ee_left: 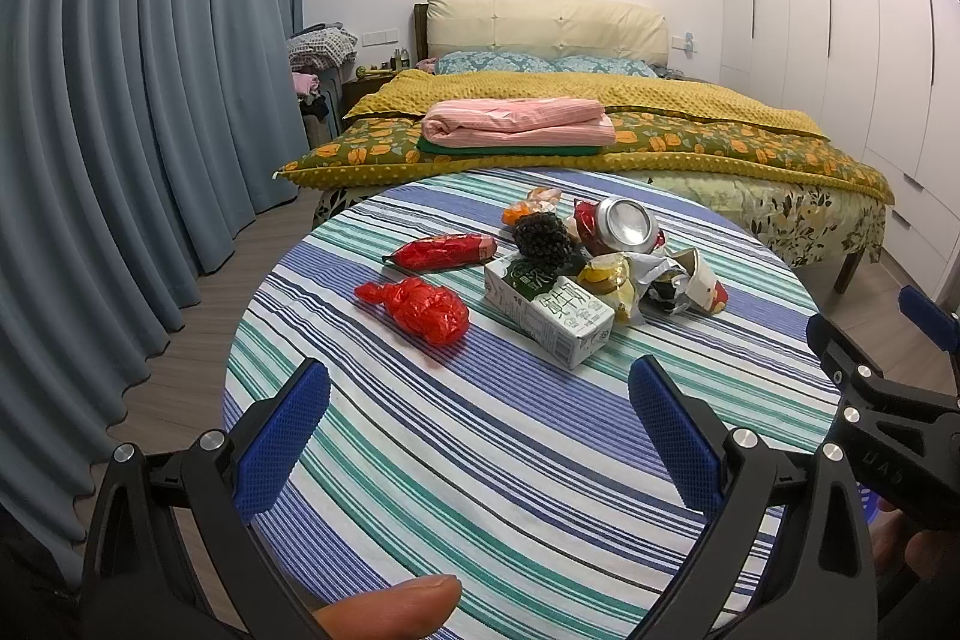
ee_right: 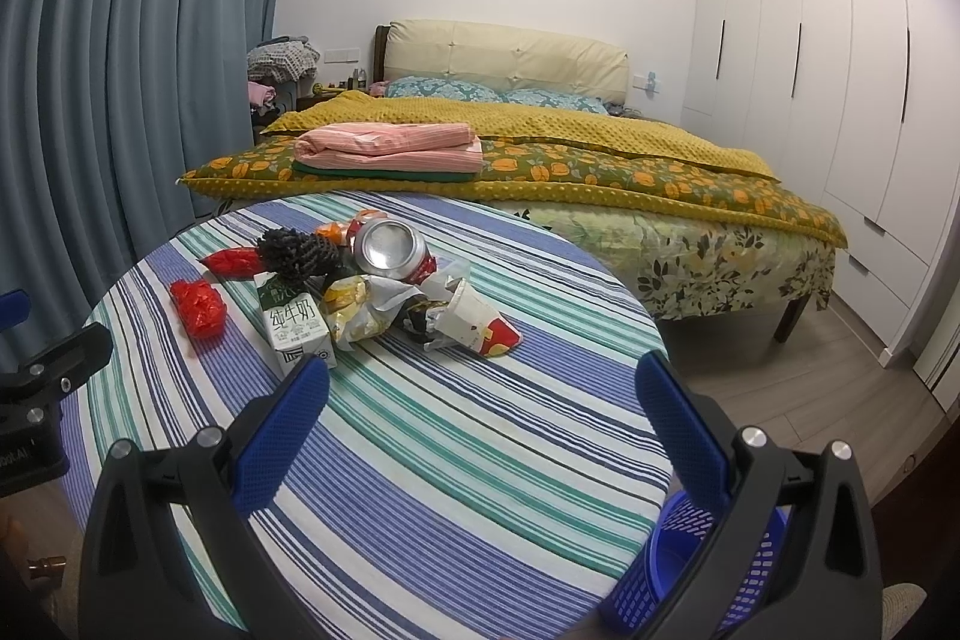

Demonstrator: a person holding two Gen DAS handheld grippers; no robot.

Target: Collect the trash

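A heap of trash lies on the round striped table (ee_left: 480, 460) (ee_right: 450, 460). It holds a white-green milk carton (ee_left: 549, 313) (ee_right: 294, 322), a crushed can (ee_left: 624, 226) (ee_right: 390, 247), a crumpled red bag (ee_left: 420, 307) (ee_right: 198, 307), a red wrapper (ee_left: 444, 250) (ee_right: 234, 261), a dark netted ball (ee_left: 543, 235) (ee_right: 294, 250), a yellow wrapper (ee_left: 609, 283) (ee_right: 348, 313) and a torn paper cup (ee_left: 696, 283) (ee_right: 474, 319). My left gripper (ee_left: 480, 436) stands open, short of the heap. My right gripper (ee_right: 480, 430) is open too, nothing between its fingers.
A blue slotted bin (ee_right: 708, 556) stands on the floor by the table's right edge. Behind the table is a bed (ee_right: 600, 172) with folded pink cloth. Blue curtains (ee_left: 120, 160) hang at the left, white wardrobes (ee_right: 840, 70) at the right.
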